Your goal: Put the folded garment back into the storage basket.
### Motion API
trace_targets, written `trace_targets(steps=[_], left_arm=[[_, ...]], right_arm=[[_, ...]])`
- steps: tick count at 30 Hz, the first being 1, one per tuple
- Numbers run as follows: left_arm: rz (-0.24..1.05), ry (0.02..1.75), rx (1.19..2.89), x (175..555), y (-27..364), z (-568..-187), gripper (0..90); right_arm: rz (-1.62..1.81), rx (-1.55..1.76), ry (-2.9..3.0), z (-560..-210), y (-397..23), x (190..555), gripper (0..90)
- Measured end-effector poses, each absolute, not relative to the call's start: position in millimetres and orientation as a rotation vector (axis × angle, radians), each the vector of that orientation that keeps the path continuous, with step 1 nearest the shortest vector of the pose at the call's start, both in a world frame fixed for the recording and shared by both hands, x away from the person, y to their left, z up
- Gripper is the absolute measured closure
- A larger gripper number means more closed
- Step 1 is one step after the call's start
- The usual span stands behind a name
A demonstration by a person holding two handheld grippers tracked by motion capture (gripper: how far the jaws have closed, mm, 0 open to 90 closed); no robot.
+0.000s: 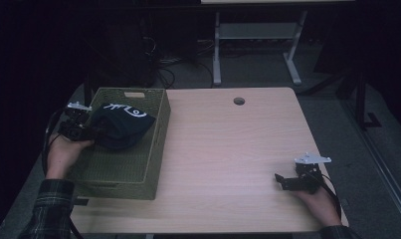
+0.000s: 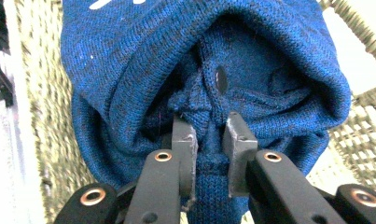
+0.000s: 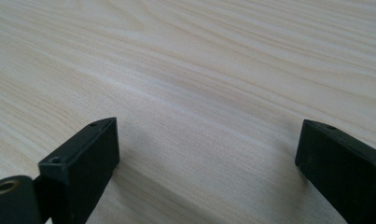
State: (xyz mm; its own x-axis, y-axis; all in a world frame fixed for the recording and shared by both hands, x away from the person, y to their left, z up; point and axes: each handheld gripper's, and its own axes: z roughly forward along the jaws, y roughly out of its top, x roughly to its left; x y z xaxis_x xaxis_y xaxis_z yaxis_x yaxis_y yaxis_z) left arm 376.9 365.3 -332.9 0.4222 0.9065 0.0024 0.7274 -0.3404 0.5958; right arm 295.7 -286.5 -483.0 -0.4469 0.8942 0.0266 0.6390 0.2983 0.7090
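A dark blue knitted hat [image 1: 121,124] with white lettering hangs over the olive woven basket [image 1: 153,149] at the table's left. My left gripper [image 1: 91,132] comes in from the basket's left side and is shut on a fold of the hat [image 2: 209,135]; the knit bunches between the two pads. My right gripper [image 1: 282,180] rests low over the wooden table [image 1: 228,149] near its front right corner. Its jaws stand wide apart with bare wood [image 3: 204,116] between them.
The basket takes up the table's left side, its far wall having a handle slot [image 1: 134,94]. A round cable hole [image 1: 239,101] sits near the table's far edge. Beyond the table stand a desk frame [image 1: 257,45] and cables on the floor.
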Motion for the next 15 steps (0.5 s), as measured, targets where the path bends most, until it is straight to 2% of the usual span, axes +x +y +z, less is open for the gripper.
trace_targets(steps=[15], left_arm=[[0.387,1.433,2.246,386,359,-380,76.4]], right_arm=[[0.936,1.377,2.197,-483,-286,296,5.9]])
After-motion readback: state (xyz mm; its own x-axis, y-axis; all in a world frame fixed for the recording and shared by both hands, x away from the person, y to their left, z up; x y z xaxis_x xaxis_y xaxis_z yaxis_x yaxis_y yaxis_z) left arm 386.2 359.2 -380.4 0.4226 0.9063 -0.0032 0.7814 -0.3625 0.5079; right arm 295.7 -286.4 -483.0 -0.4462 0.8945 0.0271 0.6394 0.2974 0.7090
